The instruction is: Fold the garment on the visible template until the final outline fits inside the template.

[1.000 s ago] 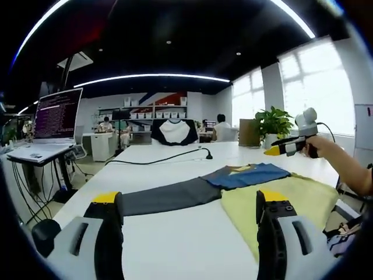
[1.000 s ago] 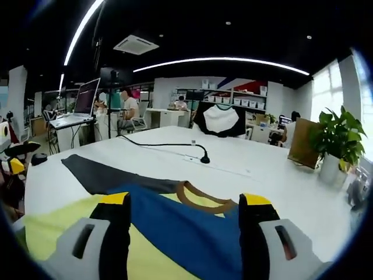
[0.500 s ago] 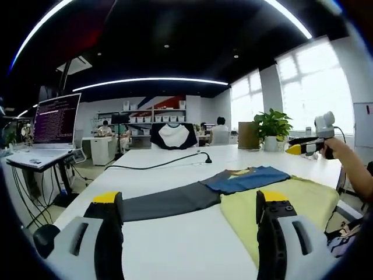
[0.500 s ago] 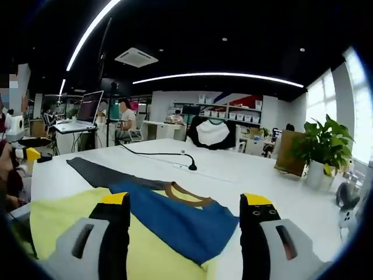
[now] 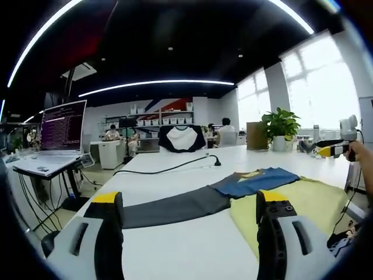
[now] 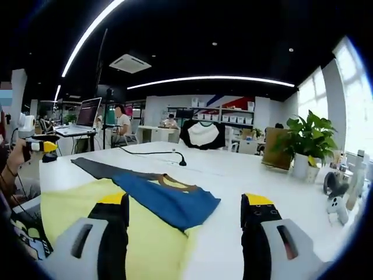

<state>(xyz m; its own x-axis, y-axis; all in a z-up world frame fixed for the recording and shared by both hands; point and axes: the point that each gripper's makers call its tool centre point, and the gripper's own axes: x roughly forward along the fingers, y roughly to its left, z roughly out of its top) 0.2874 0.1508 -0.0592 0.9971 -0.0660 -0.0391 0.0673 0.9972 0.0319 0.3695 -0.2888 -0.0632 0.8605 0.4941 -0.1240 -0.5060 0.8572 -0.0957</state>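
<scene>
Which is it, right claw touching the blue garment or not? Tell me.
Apart. In the right gripper view the right claw hangs open above the table, and the blue garment lies flat beyond its fingertips, untouched by them.

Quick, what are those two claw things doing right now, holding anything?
Left gripper: open, holding nothing, above the garment.
Right gripper: open, holding nothing.

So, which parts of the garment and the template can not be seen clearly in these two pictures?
- Yellow template, right gripper view: near part hidden behind the right tool.
- Garment, left gripper view: end of the grey sleeve hidden by the left tool.
- Garment's lower half: cannot tell; it looks folded under the blue part.
</scene>
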